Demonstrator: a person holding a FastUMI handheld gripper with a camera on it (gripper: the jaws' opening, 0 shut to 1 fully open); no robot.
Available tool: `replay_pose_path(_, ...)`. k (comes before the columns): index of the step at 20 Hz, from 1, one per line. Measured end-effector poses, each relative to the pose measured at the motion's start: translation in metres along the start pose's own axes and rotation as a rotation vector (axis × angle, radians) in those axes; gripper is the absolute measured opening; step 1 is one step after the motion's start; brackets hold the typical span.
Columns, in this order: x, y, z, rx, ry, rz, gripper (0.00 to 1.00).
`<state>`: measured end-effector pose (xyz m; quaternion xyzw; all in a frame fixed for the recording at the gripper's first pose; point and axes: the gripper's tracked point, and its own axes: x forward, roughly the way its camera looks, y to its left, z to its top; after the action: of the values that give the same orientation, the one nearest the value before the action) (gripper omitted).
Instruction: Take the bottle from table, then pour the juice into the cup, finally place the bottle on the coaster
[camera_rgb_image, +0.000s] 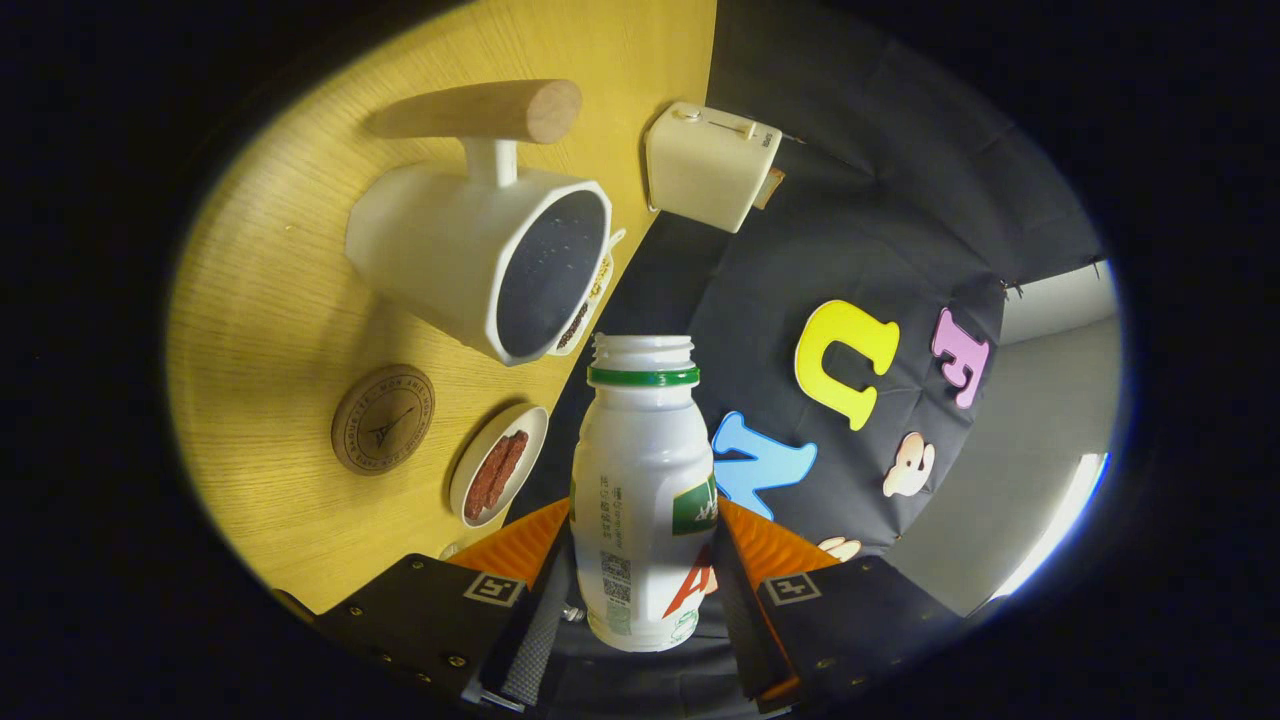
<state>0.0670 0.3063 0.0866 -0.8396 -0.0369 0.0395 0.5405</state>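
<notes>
My gripper (642, 545) is shut on a white plastic bottle (640, 470) with a green neck ring and no cap; both fingers press on its sides. The view is rolled, so the wooden table (270, 330) stands sideways beside the bottle. The bottle's open mouth sits just short of the rim of a white cup (470, 250) with a dark inside and a wooden handle (480, 110). I see no liquid leaving the mouth. A round brown coaster (382, 418) lies on the table beside the cup, apart from the bottle.
A small white dish with reddish sausage strips (498, 465) lies between the coaster and the bottle. Another dish (590, 300) peeks out behind the cup. A cream toaster (710, 165) stands at the table's far edge, against the black booth wall.
</notes>
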Motion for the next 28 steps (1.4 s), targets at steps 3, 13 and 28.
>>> replay_pose_path(3, -0.001, 0.005, -0.002, 0.048, -0.003, 0.007, 0.72)
replay_pose_path(13, -0.002, 0.013, -0.003, 0.349, -0.031, 0.027, 0.72)
replay_pose_path(28, -0.001, 0.022, -0.008, 0.889, -0.048, 0.057, 0.72)
